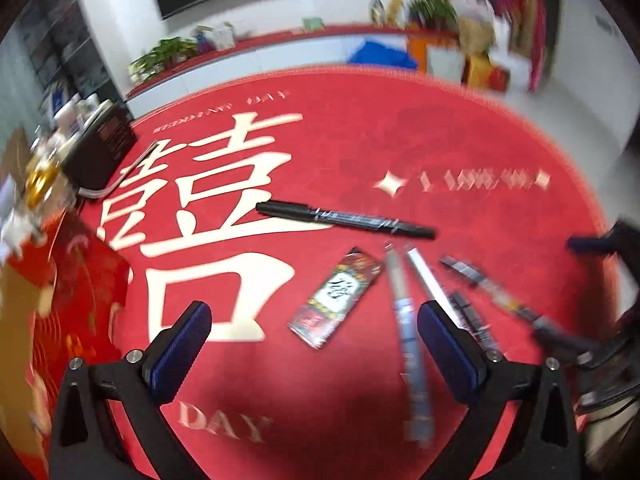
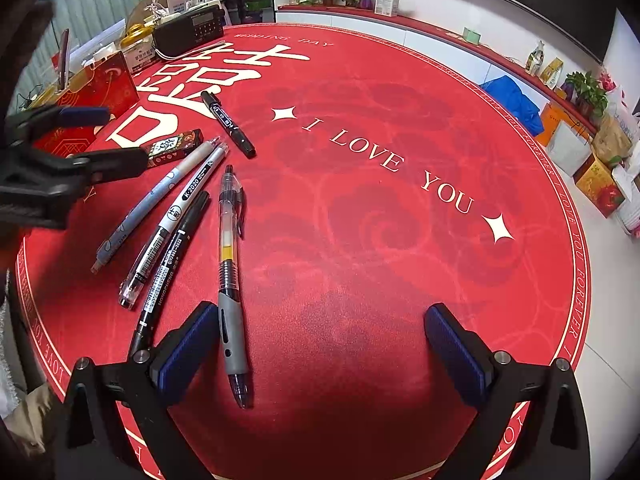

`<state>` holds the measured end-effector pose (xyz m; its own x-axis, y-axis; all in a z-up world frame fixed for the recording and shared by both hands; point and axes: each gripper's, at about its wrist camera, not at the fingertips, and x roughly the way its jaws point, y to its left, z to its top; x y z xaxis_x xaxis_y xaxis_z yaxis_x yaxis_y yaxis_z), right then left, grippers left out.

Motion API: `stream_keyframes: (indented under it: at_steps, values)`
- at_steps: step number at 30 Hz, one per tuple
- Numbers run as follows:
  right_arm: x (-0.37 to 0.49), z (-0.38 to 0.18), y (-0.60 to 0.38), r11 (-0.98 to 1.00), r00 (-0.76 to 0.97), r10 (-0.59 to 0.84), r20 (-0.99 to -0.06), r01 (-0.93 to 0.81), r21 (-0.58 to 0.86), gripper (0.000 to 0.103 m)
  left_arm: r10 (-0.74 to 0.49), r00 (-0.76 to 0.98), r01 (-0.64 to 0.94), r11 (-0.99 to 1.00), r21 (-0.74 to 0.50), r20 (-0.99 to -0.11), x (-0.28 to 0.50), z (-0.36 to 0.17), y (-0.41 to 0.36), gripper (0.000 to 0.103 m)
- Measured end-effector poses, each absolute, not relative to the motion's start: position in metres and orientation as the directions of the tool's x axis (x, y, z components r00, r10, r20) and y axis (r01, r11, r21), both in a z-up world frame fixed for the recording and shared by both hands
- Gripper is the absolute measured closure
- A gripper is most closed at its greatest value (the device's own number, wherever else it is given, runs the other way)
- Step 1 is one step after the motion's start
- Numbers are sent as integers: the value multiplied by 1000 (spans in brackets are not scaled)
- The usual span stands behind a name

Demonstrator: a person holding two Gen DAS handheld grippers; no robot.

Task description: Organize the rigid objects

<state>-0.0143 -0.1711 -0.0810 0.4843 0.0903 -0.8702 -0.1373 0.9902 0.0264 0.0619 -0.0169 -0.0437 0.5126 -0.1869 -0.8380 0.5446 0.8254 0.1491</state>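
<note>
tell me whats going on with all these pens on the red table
A person holds two grippers over a round red table mat, both open and empty. The right gripper hovers by a clear gel pen; three more pens lie beside it, with a black marker and a small patterned box farther off. Nothing is picked up.

The desk [image 2: 360,280] wears a matt red printed cloth with a fine, felt-like weave. The gel pen [image 2: 230,280] has a clear glossy plastic barrel and a grey rubbery grip. The black marker [image 2: 228,124] is smooth plastic. The small box [image 2: 172,148] looks like glossy printed card. The fingers [image 2: 182,354] carry ribbed blue pads on matt black plastic.
</note>
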Motion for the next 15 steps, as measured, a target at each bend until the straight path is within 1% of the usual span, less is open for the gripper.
stream_keyframes:
  at_steps: [1, 3, 4, 6, 9, 10, 12, 13, 15]
  values:
    - [-14, -81, -171, 990, 484, 91, -870, -138, 26, 1, -150, 511, 561, 805, 196, -846, 66, -50, -21, 0]
    - [-14, -80, -171, 990, 483, 91, -871, -139, 27, 1, -105, 503, 587, 771, 249, -858, 70, -62, -26, 0]
    - [-15, -80, -171, 990, 483, 92, -871, -140, 27, 1, -122, 507, 596, 765, 245, -853, 72, -63, -26, 0]
    - [-15, -80, -171, 990, 483, 91, -871, -139, 27, 1, -115, 500, 587, 774, 239, -858, 80, -61, -24, 0]
    - [-14, -80, -171, 989, 479, 93, -873, -144, 26, 1, -29, 581, 457, 838, 297, -813, 95, -61, -16, 0]
    - [-14, -80, -171, 989, 476, 93, -875, -146, 26, 1, -16, 585, 408, 870, 277, -811, 102, -62, -12, 0]
    - [-12, -80, -171, 989, 468, 93, -879, -146, 26, 1, -38, 563, 378, 900, 216, -825, 108, -63, -8, 0]
    - [-10, -80, -170, 989, 463, 92, -882, -146, 26, 1, -71, 548, 401, 897, 188, -834, 106, -64, -10, 0]
    - [-4, -80, -168, 989, 455, 89, -886, -146, 25, 1, -85, 562, 441, 872, 211, -823, 99, -64, -20, 0]
